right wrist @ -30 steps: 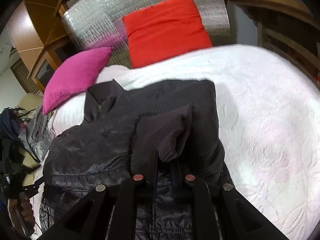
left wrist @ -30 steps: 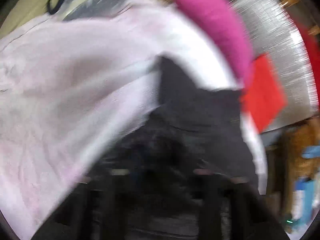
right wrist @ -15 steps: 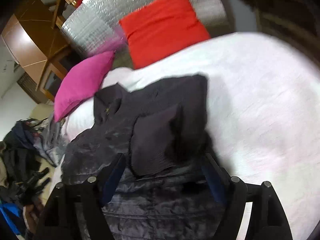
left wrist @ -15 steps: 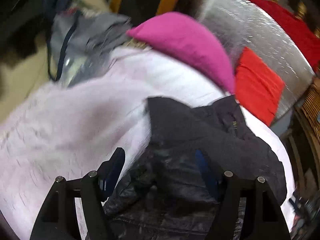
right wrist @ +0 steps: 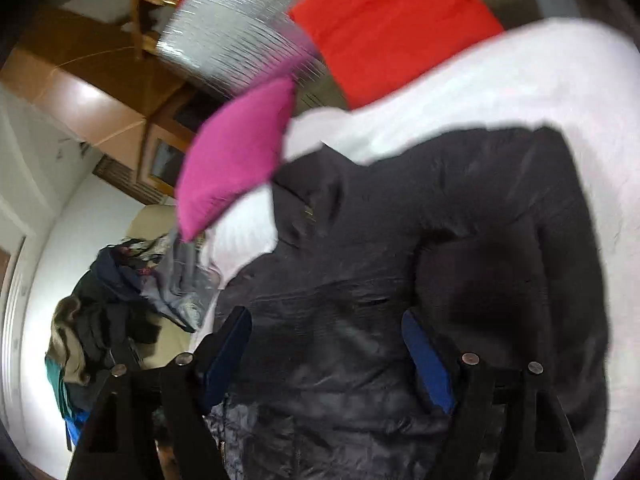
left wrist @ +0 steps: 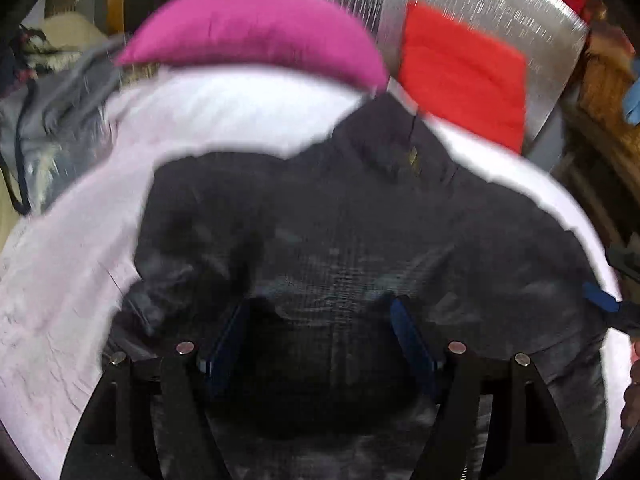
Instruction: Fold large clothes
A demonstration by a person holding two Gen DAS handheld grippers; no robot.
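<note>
A dark quilted jacket point(left wrist: 360, 220) lies on the white bedspread point(left wrist: 72, 264), collar toward the pillows, with both sleeves folded in over the body. It also fills the right wrist view point(right wrist: 400, 260). My left gripper point(left wrist: 320, 312) is open and empty, above the jacket's lower middle. My right gripper point(right wrist: 328, 332) is open and empty, above the jacket's lower part, with a knitted cuff area to its right. The other gripper's blue pad point(left wrist: 600, 300) shows at the right edge of the left wrist view.
A magenta pillow point(left wrist: 256, 28) and a red pillow point(left wrist: 464, 72) lean on a silver headboard point(left wrist: 520, 4) at the bed's head. A pile of other clothes point(right wrist: 120, 292) lies on a chair left of the bed. Wooden furniture point(right wrist: 80, 72) stands behind.
Both grippers have opened and let go of the jacket sleeves, which now lie folded on the jacket. Both have pulled back and swung toward the jacket's lower middle.
</note>
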